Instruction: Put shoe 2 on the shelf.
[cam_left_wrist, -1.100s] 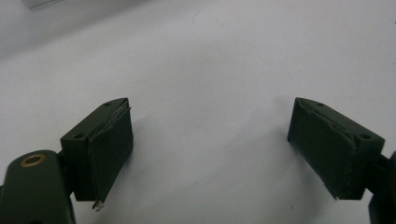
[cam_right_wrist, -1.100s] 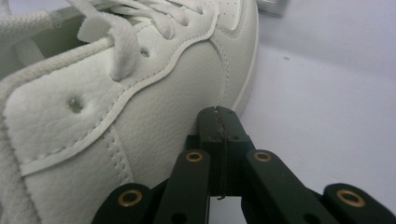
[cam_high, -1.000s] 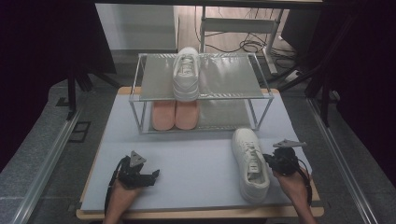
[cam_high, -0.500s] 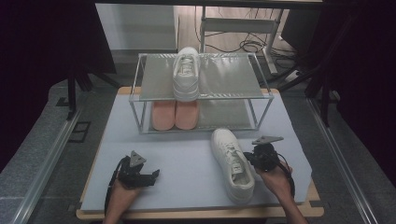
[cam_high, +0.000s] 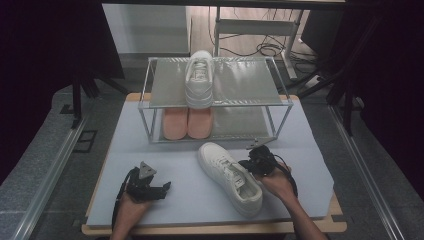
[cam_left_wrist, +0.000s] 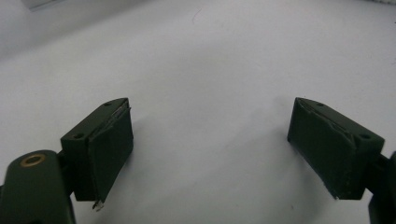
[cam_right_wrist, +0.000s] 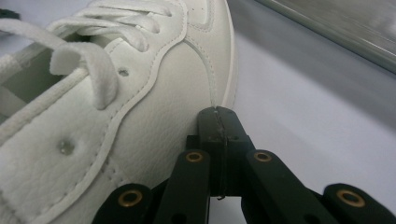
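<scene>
Right hand-held gripper (cam_high: 248, 163) – jaws pressed together – nudges the side of the white shoe (cam_high: 230, 177) lying angled on the counter (cam_high: 310, 150) before the rack (cam_high: 220, 82); push low and steadily so it pivots. Left hand-held gripper (cam_high: 166, 186) rests spread, holding nothing

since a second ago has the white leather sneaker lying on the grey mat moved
Yes. The white leather sneaker has slid left and toward the clear two-shelf rack, its toe swinging left, with the right gripper against it.
</scene>
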